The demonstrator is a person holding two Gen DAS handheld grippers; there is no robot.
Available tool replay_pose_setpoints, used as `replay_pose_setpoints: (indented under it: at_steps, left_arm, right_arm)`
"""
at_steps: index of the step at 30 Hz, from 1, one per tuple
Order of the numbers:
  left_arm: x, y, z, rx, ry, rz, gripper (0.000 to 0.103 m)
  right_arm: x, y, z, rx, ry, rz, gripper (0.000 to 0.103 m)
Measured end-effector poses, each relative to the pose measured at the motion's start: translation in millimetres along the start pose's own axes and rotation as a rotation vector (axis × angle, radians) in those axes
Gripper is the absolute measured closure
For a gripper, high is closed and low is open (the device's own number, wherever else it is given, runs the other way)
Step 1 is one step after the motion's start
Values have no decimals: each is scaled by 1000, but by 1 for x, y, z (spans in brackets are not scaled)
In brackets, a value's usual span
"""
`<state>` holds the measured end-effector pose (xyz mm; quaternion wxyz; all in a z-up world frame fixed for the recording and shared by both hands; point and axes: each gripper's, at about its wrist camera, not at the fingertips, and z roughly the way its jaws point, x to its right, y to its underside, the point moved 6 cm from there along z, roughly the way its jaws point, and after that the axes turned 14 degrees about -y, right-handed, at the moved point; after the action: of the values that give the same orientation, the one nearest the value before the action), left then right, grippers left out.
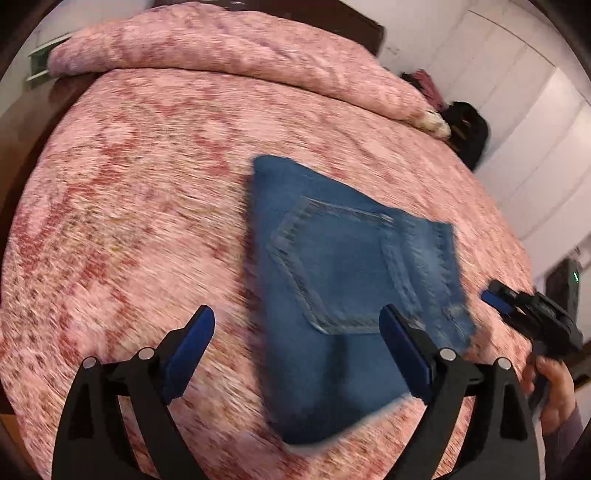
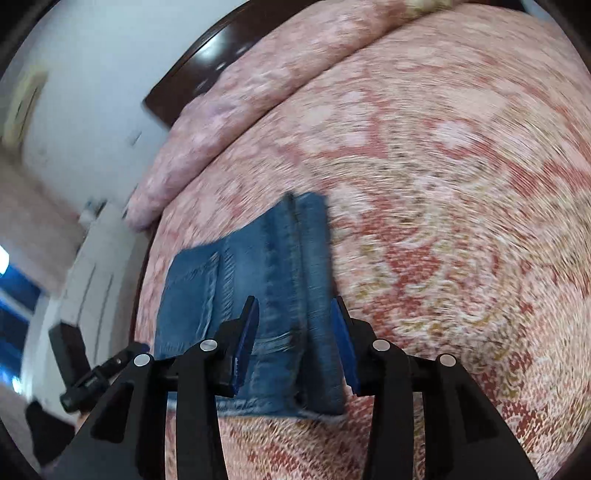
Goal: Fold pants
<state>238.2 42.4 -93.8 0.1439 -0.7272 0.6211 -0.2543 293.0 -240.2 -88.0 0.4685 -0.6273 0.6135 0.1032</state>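
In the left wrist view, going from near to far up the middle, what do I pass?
Folded jeans → open stretch of pink patterned bedspread → rolled pink blanket → dark headboard.

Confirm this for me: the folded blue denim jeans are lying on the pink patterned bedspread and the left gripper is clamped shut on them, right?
Not quite. The folded blue denim jeans do lie on the pink patterned bedspread, but the left gripper is open, its jaws spread wide with no pad pressing the denim. The left wrist view shows it.

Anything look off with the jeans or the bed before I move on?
Nothing stands out. The folded jeans lie flat as a compact stack on the pink bedspread, back pocket up, edges roughly aligned. Both frames are motion-blurred, so fine wrinkles can't be judged.
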Motion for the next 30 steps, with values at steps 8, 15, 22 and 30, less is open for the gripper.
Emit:
replay_pose_setpoints:
  at_steps: [8, 15, 22, 30]
  left_arm:
    - [41, 15, -8, -11, -18, 75, 5]
    - [56, 9, -22, 16, 35, 76, 4]
    - [68, 36, 22, -17, -86, 222, 3]
    - [62, 31, 23, -39, -76, 152, 3]
  right_arm:
    - [-5, 22, 44, -194, 189, -194, 90]
    - [-5, 28, 50, -263, 284, -306, 94]
    - [16, 38, 33, -138, 170, -121, 94]
    - [12, 29, 29, -147, 181, -59, 84]
